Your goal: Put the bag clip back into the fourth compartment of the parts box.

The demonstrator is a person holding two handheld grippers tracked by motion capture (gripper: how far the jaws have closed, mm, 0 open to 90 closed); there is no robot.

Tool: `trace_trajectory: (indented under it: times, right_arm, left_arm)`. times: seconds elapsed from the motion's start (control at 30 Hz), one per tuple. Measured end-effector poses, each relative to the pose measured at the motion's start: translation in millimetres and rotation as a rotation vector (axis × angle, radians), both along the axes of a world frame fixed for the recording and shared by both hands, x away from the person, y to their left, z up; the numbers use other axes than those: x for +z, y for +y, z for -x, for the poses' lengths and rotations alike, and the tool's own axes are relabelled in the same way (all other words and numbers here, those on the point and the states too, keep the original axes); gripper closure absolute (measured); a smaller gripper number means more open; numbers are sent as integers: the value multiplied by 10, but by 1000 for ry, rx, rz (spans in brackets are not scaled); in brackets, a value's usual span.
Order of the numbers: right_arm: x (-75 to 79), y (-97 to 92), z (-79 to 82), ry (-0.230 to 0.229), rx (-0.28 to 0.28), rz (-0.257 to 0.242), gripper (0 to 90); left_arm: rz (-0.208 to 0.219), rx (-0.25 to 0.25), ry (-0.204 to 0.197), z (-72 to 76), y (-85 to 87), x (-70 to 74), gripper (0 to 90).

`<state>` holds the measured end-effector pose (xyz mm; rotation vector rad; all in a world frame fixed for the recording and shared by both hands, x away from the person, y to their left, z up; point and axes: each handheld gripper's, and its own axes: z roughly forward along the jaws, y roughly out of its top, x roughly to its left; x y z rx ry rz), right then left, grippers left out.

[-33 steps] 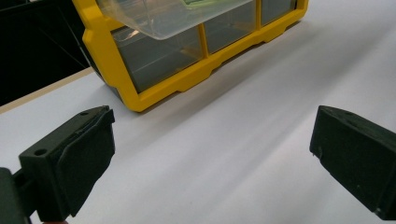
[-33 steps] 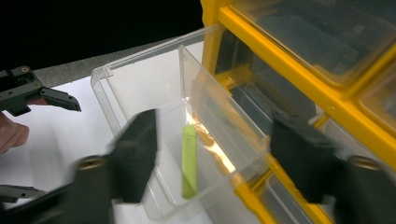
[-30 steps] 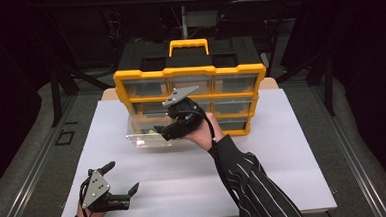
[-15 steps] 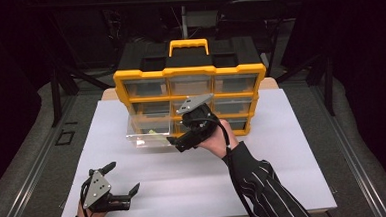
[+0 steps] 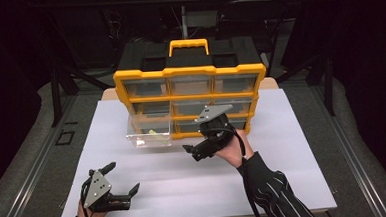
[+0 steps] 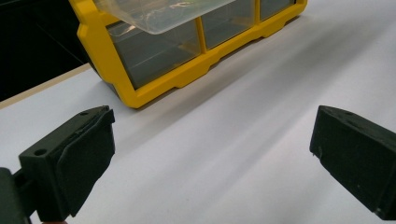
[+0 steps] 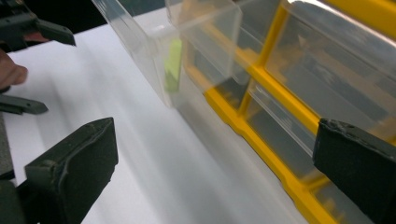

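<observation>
Showing a yellow-framed organiser [image 5: 189,78] w/ clear drawers, standing at the far side of a white table [image 5: 285,184]. One clear drawer [image 5: 149,132], from the organiser's left column, middle row, is pulled well out toward the person and hangs over the table top; a small yellow-green piece [image 5: 153,132] lies inside it near the front wall.

Right gripper [image 5: 195,151]: in front of the organiser's centre-right, low over the table, tips aimed left toward the drawer. It sits just right of the drawer's front corner, apart from it, no contact. Jaws have just been opening and now stand wide, nothing between them. In the right gripper view the drawer [image 7: 187,51] lies ahead and above the jaw gap, yellow-green piece [image 7: 173,65] visible thru the clear wall; organiser frame [image 7: 261,130] runs along the right.

Left gripper [image 5: 121,183]: near the table's front-left corner, well apart from the drawer and organiser. Jaws spread, empty; bare table between them in the left gripper view, w/ the drawer's underside [image 6: 163,14] and organiser base [image 6: 140,88] farther off.

Left hand [image 5: 86,214] and right hand [image 5: 233,149] enter from the near edge; right arm in a dark striped sleeve [image 5: 275,194].
</observation>
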<state>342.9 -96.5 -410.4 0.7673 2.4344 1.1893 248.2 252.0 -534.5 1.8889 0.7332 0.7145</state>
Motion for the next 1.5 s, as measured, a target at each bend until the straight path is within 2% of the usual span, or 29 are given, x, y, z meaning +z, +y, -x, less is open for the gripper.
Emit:
trace_trajectory:
  times: [0.43, 0.6, 0.8, 0.9, 1.13, 1.43, 1.5]
  right_arm:
    - [-203, -353, 141, 1, -72, -5, 0]
    - [-272, -424, 191, -17, -90, -10, 0]
    - [-388, -501, 265, -29, -110, -43, 0]
    - [-453, -533, 308, -32, -116, -30, 0]
    - [-590, -640, 415, -53, -128, -36, 0]
    - [-825, -796, 542, -54, -163, -44, 0]
    - [-870, -827, 579, -75, -180, -45, 0]
  left_arm:
    - [-3, 2, 5, -23, -16, -10, 1]
    - [-9, -3, 5, -27, -34, -11, 1]
    - [-5, -5, 2, -28, -24, -10, 1]
    - [-1, -4, 2, -25, -29, -9, 1]
    - [-2, -6, 3, -29, -23, -9, 1]
    - [-4, -11, 10, -37, -36, -19, 1]
    - [7, -20, 4, -32, -35, -15, 1]
